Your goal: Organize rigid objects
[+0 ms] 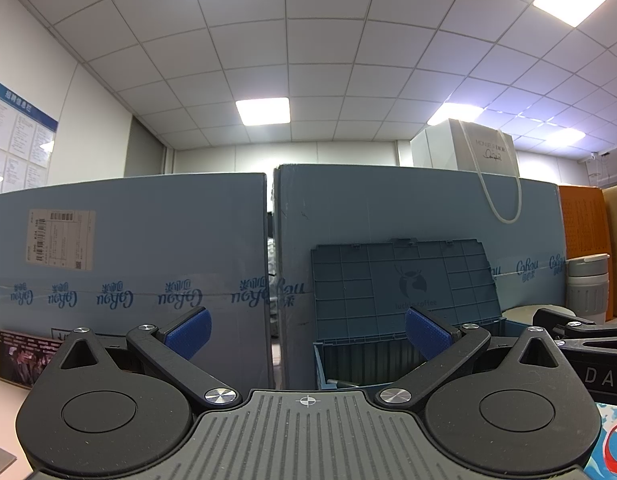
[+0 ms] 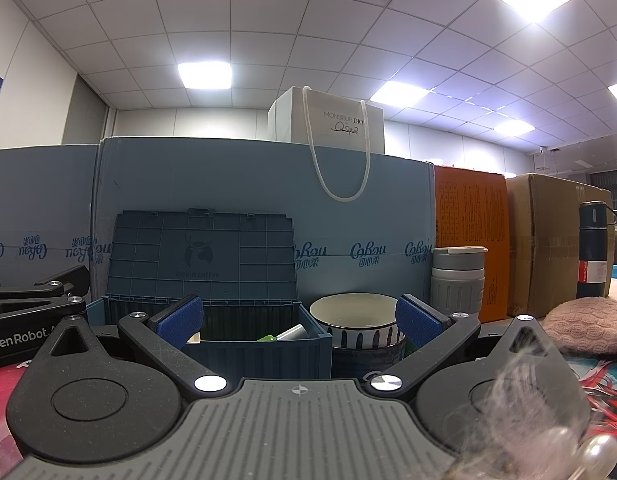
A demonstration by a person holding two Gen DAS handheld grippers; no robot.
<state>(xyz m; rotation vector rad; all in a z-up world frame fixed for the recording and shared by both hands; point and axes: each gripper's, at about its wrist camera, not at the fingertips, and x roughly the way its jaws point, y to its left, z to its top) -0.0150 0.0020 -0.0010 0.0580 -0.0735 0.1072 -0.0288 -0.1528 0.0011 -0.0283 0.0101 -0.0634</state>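
So the blue storage box [image 2: 244, 344] sits on the table right in front of both grippers, long side running left to right, lid [image 2: 202, 250] flipped up and leaning back against the big blue cartons [image 2: 388, 216] behind it. Open mouth faces up. The lid has a deer logo and "luckin coffee" moulded into it.

Inside the box you can just catch a green thing [image 2: 267, 337] and a pale cylinder [image 2: 294, 332] poking above the front wall, can't tell what either is, the rest is hidden by the wall.

Just right of the box there's a bowl [image 2: 354, 316] with dark stripes on the outside, partly blocked by the right gripper's finger. Behind that is a grey lidded cup [image 2: 457, 280], then a dark flask [image 2: 593, 252] further right, and a pink knitted thing [image 2: 584, 328] cut off at the edge.

Left gripper [image 1: 307, 336] is spread wide, nothing between the pads. Right gripper [image 2: 298, 320] same, wide apart and empty
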